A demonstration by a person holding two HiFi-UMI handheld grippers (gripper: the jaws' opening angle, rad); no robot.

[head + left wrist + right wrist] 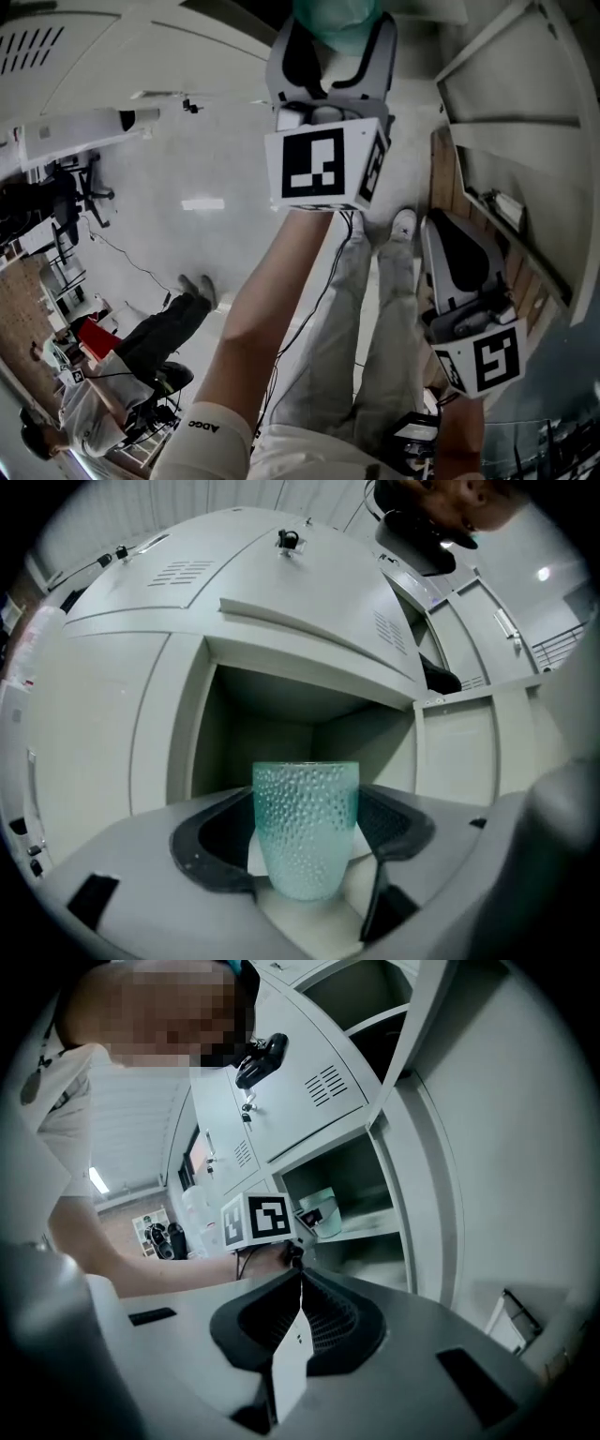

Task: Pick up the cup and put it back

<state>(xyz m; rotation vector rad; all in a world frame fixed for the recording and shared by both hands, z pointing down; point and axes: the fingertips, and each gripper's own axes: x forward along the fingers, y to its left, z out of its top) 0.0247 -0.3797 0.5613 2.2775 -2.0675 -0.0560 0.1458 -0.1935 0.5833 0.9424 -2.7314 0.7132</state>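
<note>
An open locker compartment (272,728) gapes just beyond the cup (306,822), clamped upright in the left gripper's (304,855) wide-set jaws. The right gripper's (298,1279) jaws are together, empty.

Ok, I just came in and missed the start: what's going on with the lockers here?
A person is working with a handheld gripper in each hand. The left gripper is closed on a teal dimpled cup, holding it upright in front of an open locker compartment. The right gripper is shut and empty, off to the side and pointed toward the lockers.
</note>
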